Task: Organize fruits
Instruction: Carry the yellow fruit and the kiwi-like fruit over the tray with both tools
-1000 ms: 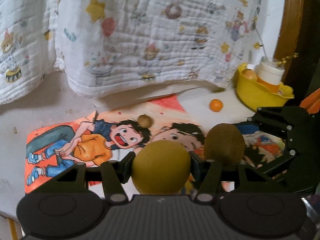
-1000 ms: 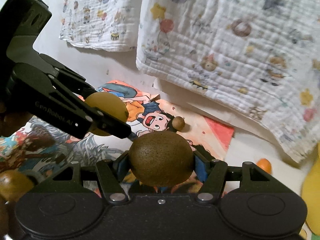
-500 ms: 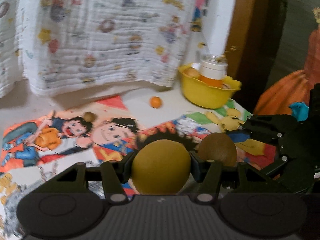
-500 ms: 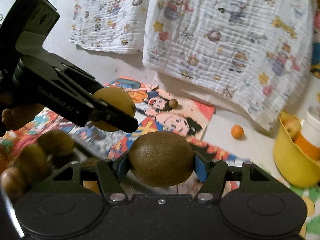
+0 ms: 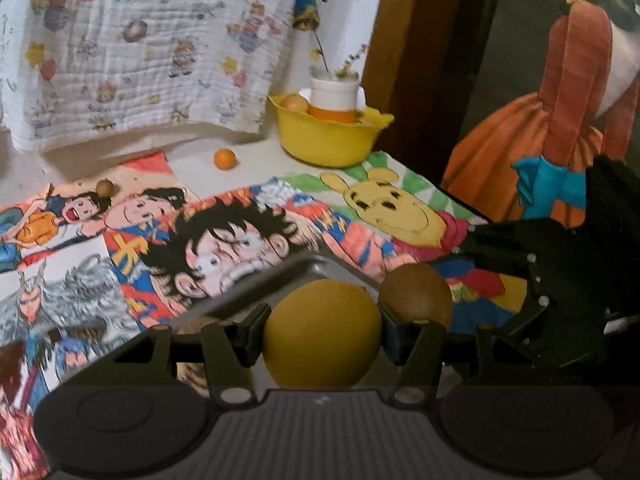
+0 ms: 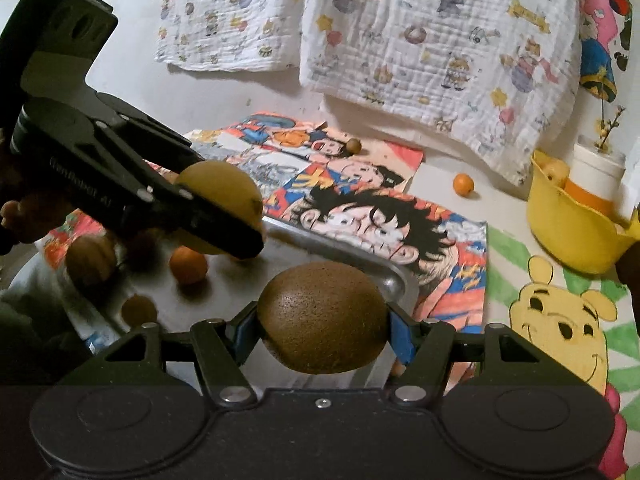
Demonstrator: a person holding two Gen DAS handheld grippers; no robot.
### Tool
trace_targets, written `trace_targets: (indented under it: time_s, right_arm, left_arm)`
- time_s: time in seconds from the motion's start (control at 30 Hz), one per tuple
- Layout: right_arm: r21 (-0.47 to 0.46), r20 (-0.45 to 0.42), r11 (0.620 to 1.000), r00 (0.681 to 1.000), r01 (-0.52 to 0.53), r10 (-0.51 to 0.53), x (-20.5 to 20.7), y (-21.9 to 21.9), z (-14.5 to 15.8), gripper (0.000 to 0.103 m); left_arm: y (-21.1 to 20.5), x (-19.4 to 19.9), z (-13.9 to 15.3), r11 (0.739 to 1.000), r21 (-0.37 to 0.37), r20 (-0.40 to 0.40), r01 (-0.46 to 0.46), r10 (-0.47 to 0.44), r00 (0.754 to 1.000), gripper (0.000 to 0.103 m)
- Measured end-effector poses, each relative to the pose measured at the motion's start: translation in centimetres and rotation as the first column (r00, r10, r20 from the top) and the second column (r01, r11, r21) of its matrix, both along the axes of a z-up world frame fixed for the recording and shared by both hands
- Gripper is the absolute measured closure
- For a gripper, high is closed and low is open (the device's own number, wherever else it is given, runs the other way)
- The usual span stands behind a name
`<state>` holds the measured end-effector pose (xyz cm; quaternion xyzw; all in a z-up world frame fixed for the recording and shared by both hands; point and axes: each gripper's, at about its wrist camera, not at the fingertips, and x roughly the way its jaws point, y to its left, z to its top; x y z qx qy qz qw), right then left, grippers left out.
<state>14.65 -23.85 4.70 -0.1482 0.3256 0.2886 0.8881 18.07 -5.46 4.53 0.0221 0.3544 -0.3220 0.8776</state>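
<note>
My left gripper [image 5: 322, 334] is shut on a yellow round fruit [image 5: 322, 332]; it also shows in the right wrist view [image 6: 220, 200], held above a metal tray [image 6: 352, 248]. My right gripper [image 6: 322, 324] is shut on a brown kiwi [image 6: 322, 316], just above the tray's near right part; the kiwi also shows in the left wrist view [image 5: 416, 292]. On the tray lie a small orange [image 6: 188, 265], a kiwi [image 6: 90, 258] and a small brown fruit [image 6: 138, 310]. A small orange [image 5: 224, 159] and a small brown fruit [image 5: 105, 188] lie loose on the table.
A yellow bowl [image 5: 326, 140] with a white and orange cup and a fruit stands at the back right, also in the right wrist view [image 6: 568, 232]. Cartoon drawings [image 5: 224, 236] cover the table. Printed cloths [image 6: 440, 48] hang behind. The table's right edge drops off near an orange garment [image 5: 560, 128].
Both grippers, still holding their fruits, have swung right and back over the metal tray. The bowl and table's right edge have come into view.
</note>
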Motion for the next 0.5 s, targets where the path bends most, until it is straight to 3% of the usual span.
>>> trace_targets:
  time_s: [0.5]
  right_arm:
    - [-0.079, 0.004, 0.994, 0.997, -0.077, 0.077, -1.8, 0.0, -1.8, 0.036]
  left_arm:
    - [-1.3, -2.2, -2.7, 0.993, 0.118, -0.044, 0.005, 0.000, 0.999, 0.042]
